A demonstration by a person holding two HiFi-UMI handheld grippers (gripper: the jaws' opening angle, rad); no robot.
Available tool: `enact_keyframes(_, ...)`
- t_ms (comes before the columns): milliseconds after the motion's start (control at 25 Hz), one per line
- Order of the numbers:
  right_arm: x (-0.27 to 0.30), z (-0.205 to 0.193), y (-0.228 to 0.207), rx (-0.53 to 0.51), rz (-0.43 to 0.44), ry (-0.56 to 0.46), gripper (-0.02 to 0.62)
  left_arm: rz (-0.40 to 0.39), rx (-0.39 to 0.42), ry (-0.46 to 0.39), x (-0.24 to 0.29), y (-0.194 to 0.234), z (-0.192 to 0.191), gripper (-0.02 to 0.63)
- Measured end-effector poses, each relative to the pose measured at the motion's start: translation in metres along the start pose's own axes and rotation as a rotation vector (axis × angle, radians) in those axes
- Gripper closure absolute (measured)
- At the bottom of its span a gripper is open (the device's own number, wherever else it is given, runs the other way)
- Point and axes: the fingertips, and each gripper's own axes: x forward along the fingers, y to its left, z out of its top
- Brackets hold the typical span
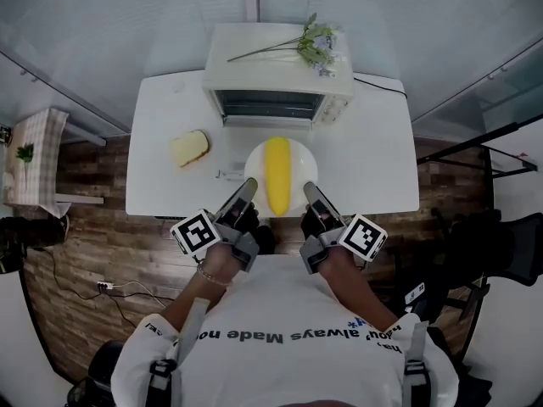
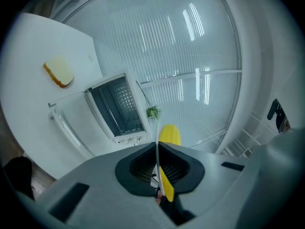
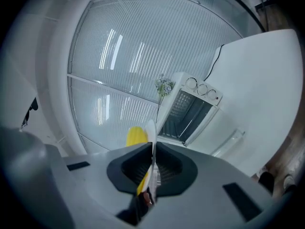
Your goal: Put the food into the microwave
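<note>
A white plate with a long yellow piece of food is held over the near edge of the white table. My left gripper is shut on the plate's near-left rim, and my right gripper is shut on its near-right rim. The left gripper view shows the plate edge-on between the jaws, with the yellow food behind. The right gripper view shows the same of the plate and food. The white microwave stands at the table's back, its door folded down open.
A slice of bread lies on the table left of the plate. A flower sprig rests on top of the microwave. A cable runs off to the right behind it. A checked-cloth stand is on the floor at far left.
</note>
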Motion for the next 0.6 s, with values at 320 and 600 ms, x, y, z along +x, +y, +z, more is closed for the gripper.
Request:
enact_keyframes(320,0.057,0.015,0.012,-0.002,0.01,-0.03,0.568,-0.001,0.006,0.023,0.024,0.007,0.055,0.588)
enact_keyframes(600,0.081,0.021,0.011,0.001,0.008,-0.035,0.568,-0.011,-0.015,0.034,0.04,0.015,0.074,0.588)
